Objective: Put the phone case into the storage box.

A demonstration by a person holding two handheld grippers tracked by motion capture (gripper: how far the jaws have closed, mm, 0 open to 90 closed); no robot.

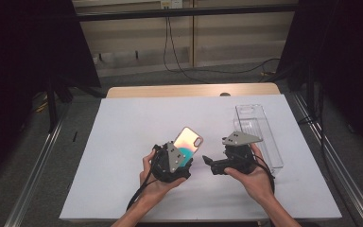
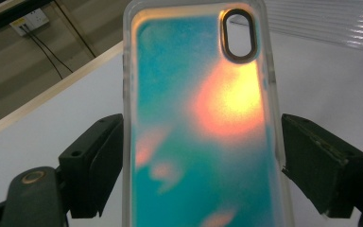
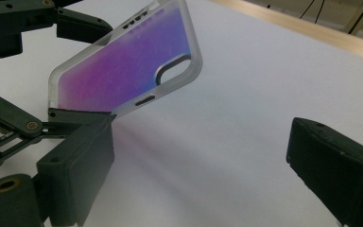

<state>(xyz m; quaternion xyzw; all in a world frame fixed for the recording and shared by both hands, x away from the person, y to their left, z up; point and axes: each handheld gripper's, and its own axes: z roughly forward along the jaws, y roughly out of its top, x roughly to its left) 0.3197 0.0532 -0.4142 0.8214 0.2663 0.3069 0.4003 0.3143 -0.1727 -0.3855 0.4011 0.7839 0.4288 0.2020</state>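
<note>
An iridescent phone case [image 1: 189,138] with a clear rim and an oval camera cut-out is held tilted above the white table cover. My left gripper [image 1: 183,156] is shut on its lower part. In the left gripper view the case [image 2: 203,118] glows teal and orange, and both jaws press its long edges. My right gripper [image 1: 212,165] sits just right of the case, open, with nothing between its fingers. In the right gripper view the case [image 3: 123,66] looks purple at the upper left, and the right gripper [image 3: 203,156] hangs over bare white cover.
A clear plastic box [image 1: 260,132] lies at the right of the white cover [image 1: 132,123], close behind the right hand. The wooden table edge [image 1: 189,90] runs along the back. Black stands and cables surround the table.
</note>
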